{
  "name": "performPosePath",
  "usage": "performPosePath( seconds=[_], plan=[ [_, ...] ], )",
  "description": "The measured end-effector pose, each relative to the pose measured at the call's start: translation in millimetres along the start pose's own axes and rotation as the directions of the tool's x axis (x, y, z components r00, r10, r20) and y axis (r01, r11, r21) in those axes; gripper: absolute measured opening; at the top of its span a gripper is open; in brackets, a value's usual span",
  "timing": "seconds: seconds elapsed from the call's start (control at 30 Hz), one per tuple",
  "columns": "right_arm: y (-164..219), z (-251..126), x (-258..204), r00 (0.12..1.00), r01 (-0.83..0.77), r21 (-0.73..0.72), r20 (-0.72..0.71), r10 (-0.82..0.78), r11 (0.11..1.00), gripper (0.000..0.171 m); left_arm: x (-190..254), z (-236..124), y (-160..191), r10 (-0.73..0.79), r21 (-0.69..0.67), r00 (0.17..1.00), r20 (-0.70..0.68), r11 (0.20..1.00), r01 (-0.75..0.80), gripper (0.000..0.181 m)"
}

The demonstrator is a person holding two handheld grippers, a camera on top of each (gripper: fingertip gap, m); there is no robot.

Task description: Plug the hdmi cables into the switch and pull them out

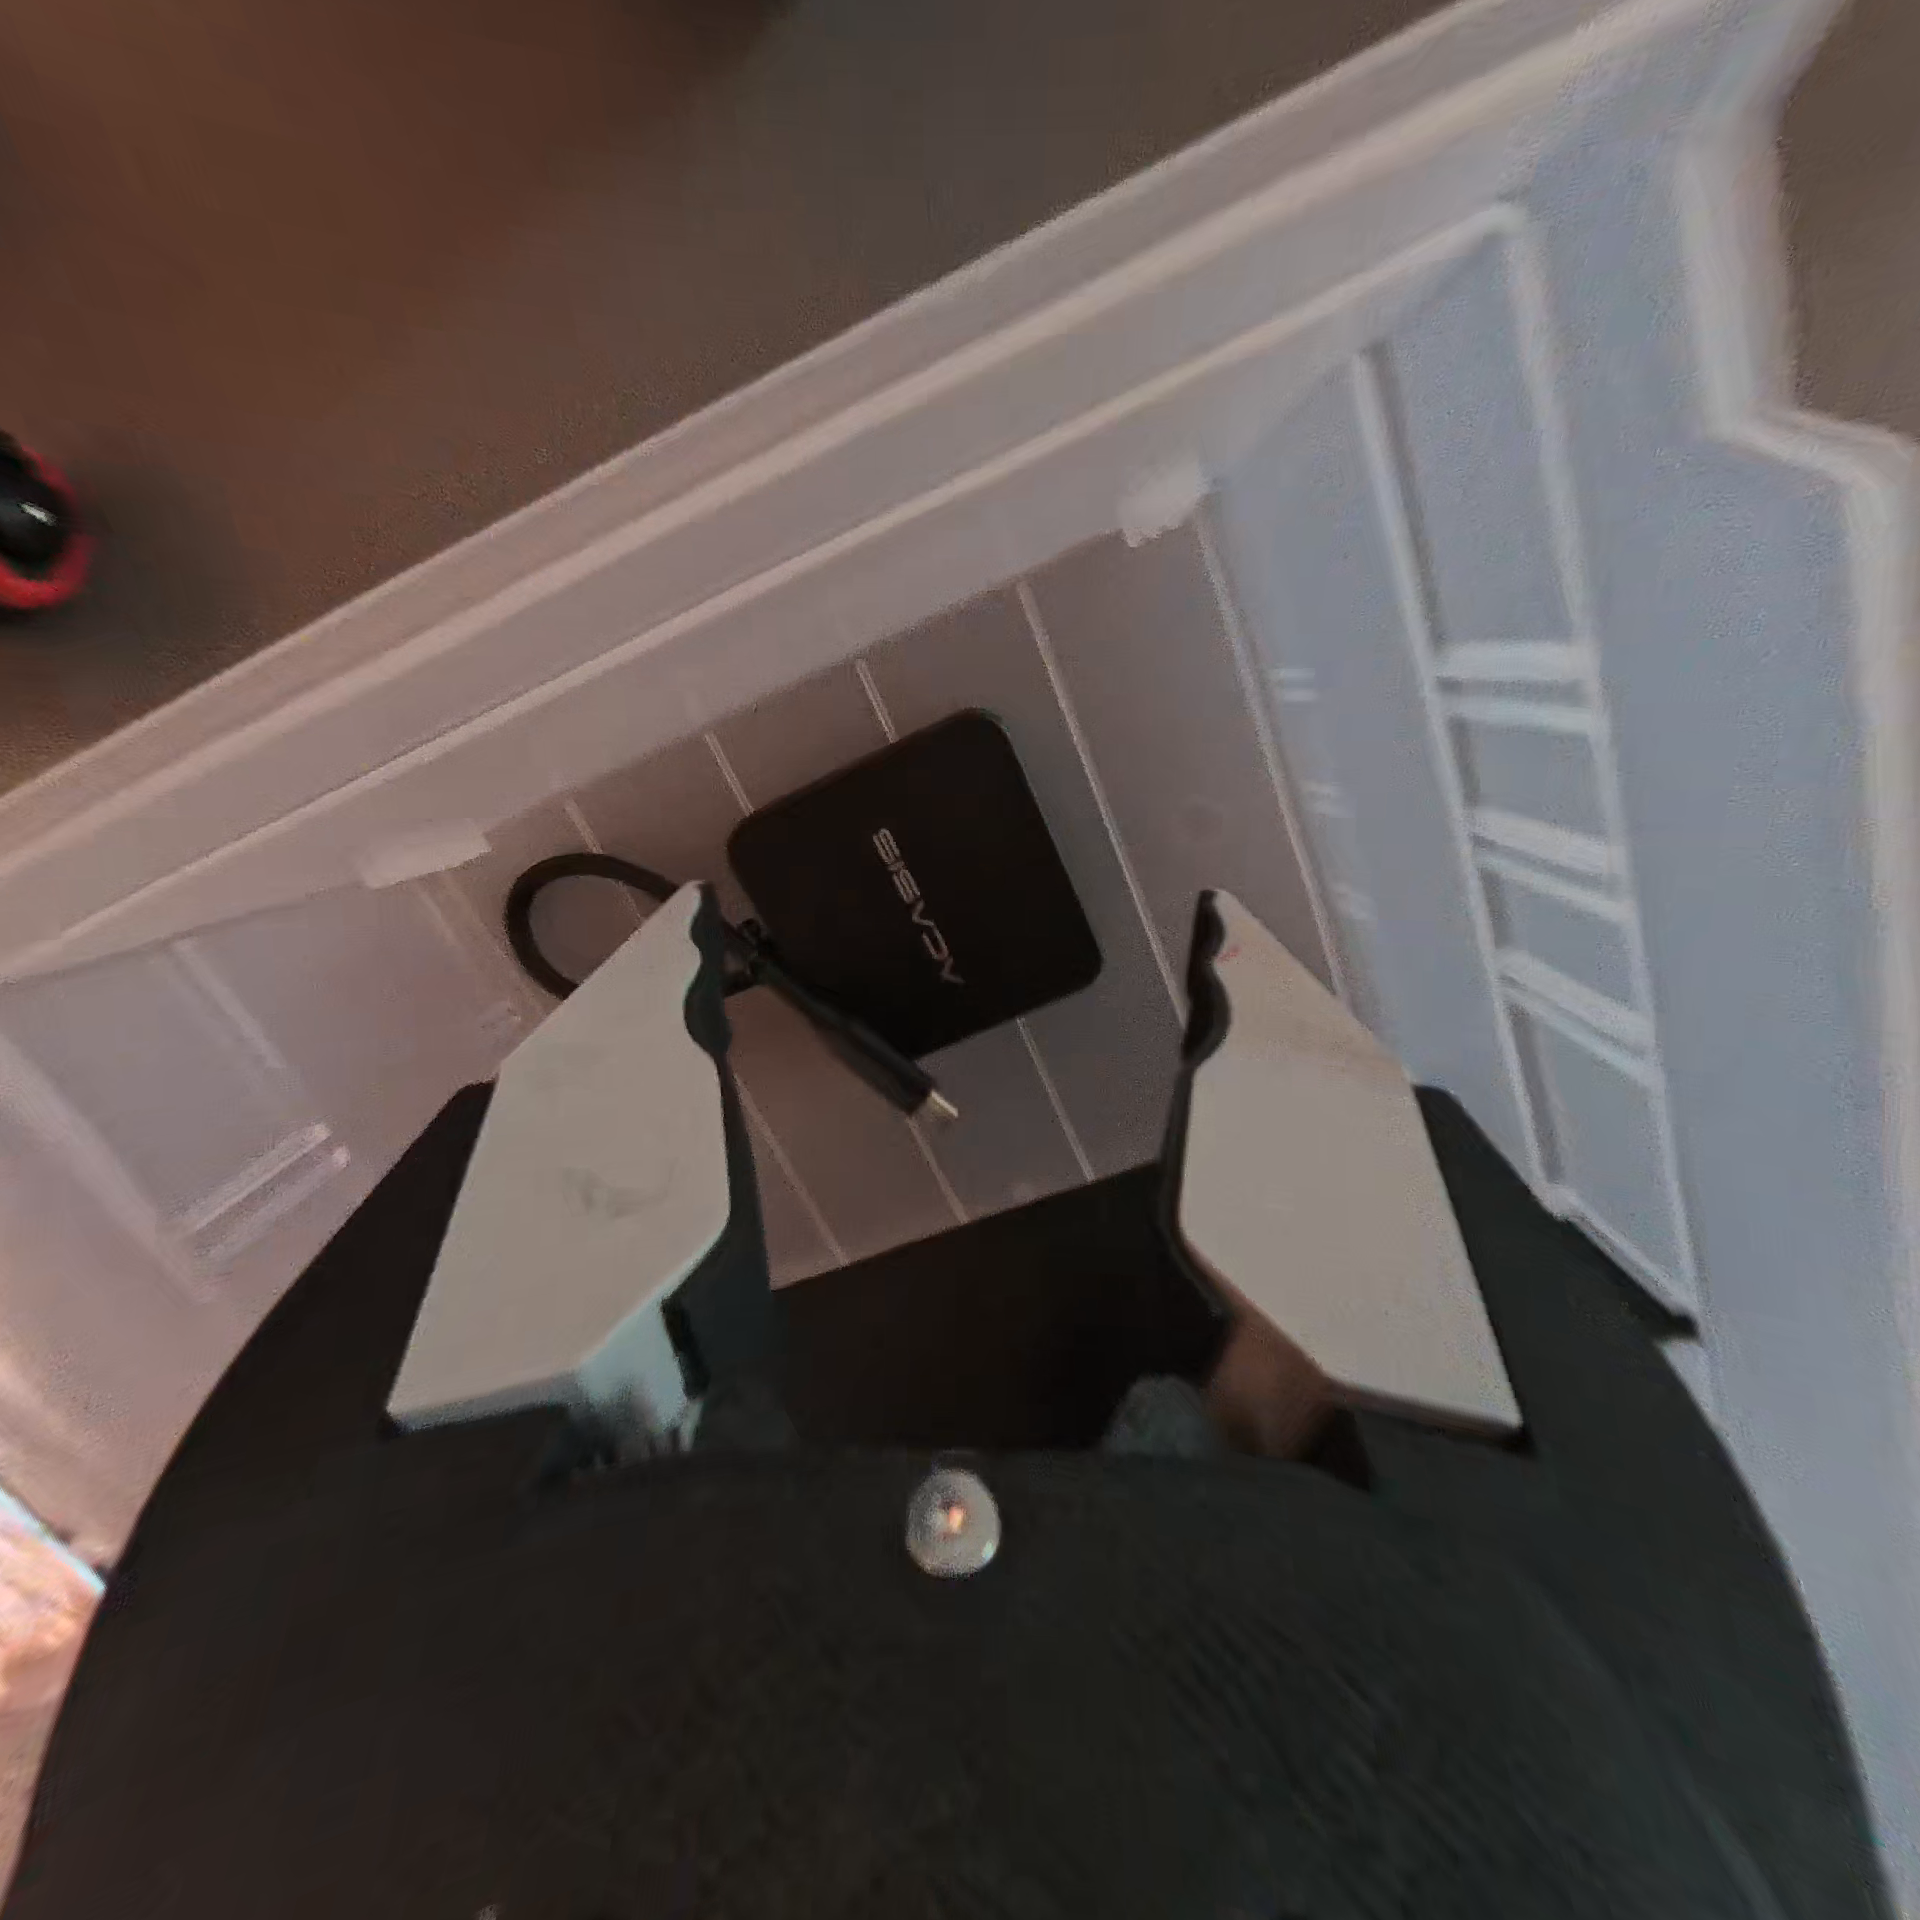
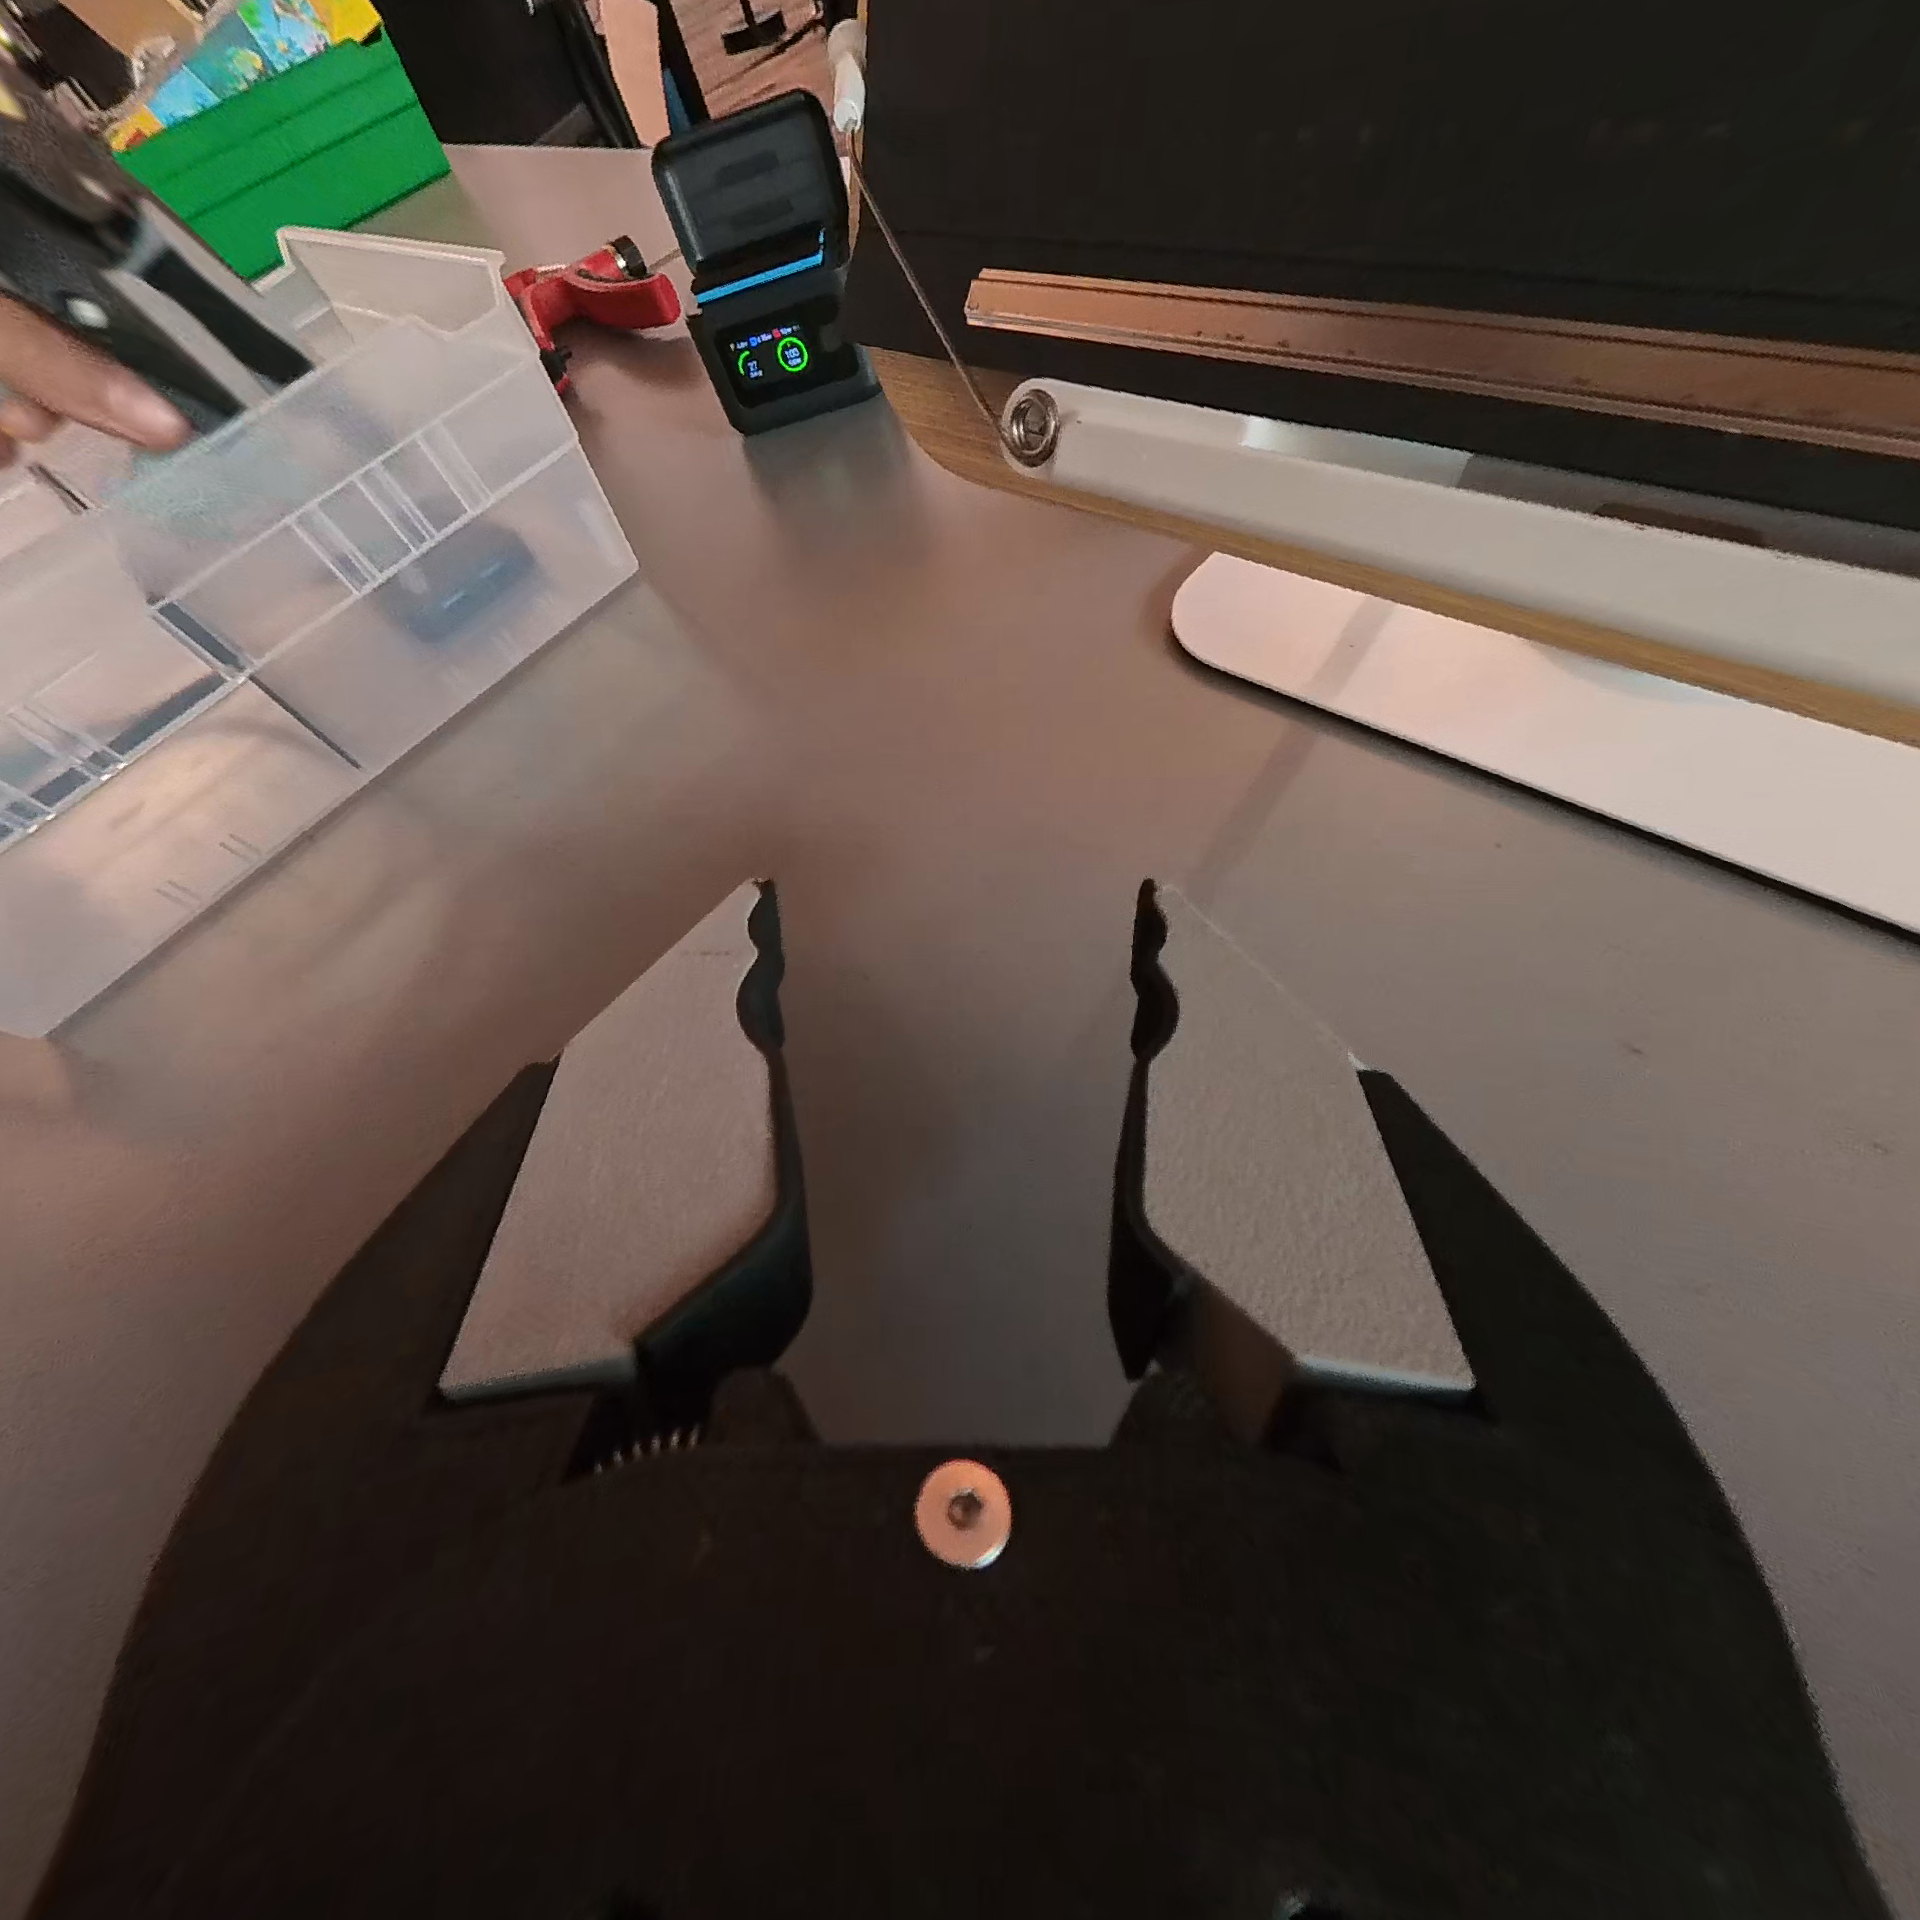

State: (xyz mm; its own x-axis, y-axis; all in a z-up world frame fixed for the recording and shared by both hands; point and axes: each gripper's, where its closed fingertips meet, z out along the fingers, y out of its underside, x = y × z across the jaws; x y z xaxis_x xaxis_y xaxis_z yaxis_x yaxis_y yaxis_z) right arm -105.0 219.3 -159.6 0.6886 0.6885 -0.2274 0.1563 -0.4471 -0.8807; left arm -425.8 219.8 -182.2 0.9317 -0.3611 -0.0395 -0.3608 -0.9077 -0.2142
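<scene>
**Left wrist view: switch not yet retrieved, nothing plugged**

The left gripper (image 1: 951, 914) hangs above a clear plastic bin (image 1: 727, 499) with its jaws spread and empty. The black switch (image 1: 914, 883) lies flat on the ribbed bin floor, its short attached lead (image 1: 831, 1023) looped beside it with the plug end free. No HDMI cable is inserted, and no separate cable can be identified in either view.

The right gripper (image 2: 956, 904) hovers over the bare brown table (image 2: 935, 675), jaws apart, holding nothing, well away from the bin.

Judged status: early stage. Grasping the switch, every insertion and every removal remain outstanding.
</scene>
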Motion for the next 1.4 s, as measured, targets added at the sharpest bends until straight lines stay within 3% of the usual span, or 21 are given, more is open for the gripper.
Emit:
performPosePath(
  seconds=[0.07,0.13,0.33,0.47,0.63,0.77,0.87,1.0,1.17,1.3,1.4],
  plan=[
    [0.2,0.4,-0.7,1.000,0.001,-0.002,0.003,-0.001,1.000,0.065,-6.1,18.2,5.5,-0.035,-0.078,0.999,0.007,0.996,0.035,0.080],
    [0.0,0.2,-0.8,1.000,0.001,0.000,0.004,-0.001,1.000,0.064,-8.8,25.1,0.5,-0.065,-0.068,0.998,-0.016,0.996,0.063,0.069],
    [-0.5,-0.2,-0.5,1.000,-0.016,0.004,0.015,0.016,1.000,0.063,-17.2,16.7,3.0,-0.015,-0.082,1.000,-0.005,0.997,0.014,0.069],
    [-0.8,-0.5,-0.5,1.000,-0.017,0.006,0.015,0.016,1.000,0.063,-21.0,-19.8,-2.6,0.031,-0.007,0.999,0.042,1.000,-0.030,0.069],
    [-0.8,-0.3,-0.5,1.000,-0.014,0.006,0.014,0.014,1.000,0.062,-13.0,-97.4,-20.1,0.104,0.144,0.987,0.126,0.982,-0.122,0.068],
    [-2.9,-1.3,-1.6,1.000,-0.009,0.020,0.018,0.009,1.000,0.062,55.5,-148.3,-35.3,0.275,0.275,0.958,0.088,0.917,-0.288,0.068],
    [-11.9,-6.5,-4.7,0.999,0.010,0.075,0.032,-0.012,0.997,0.063,134.4,-149.9,-23.4,0.490,0.280,0.871,0.029,0.832,-0.478,0.068],
    [-15.5,-10.5,1.8,1.000,0.027,0.091,0.001,-0.027,0.995,0.063,222.5,-119.4,-6.9,0.662,0.293,0.749,0.018,0.713,-0.637,0.069],
    [-18.6,-16.0,14.7,0.999,0.016,0.106,-0.035,-0.013,0.994,0.063,326.9,-56.2,14.5,0.766,0.362,0.629,-0.133,0.628,-0.689,0.069],
    [-20.5,-21.6,28.3,0.996,0.029,0.112,-0.083,-0.019,0.993,0.063,367.0,-11.5,12.5,0.771,0.396,0.609,-0.189,0.627,-0.671,0.071],
    [-19.7,-22.5,35.5,0.994,0.031,0.108,-0.107,-0.019,0.994,0.063,383.7,-13.5,-4.4,0.756,0.500,0.614,-0.226,0.632,-0.593,0.073]
  ],
)
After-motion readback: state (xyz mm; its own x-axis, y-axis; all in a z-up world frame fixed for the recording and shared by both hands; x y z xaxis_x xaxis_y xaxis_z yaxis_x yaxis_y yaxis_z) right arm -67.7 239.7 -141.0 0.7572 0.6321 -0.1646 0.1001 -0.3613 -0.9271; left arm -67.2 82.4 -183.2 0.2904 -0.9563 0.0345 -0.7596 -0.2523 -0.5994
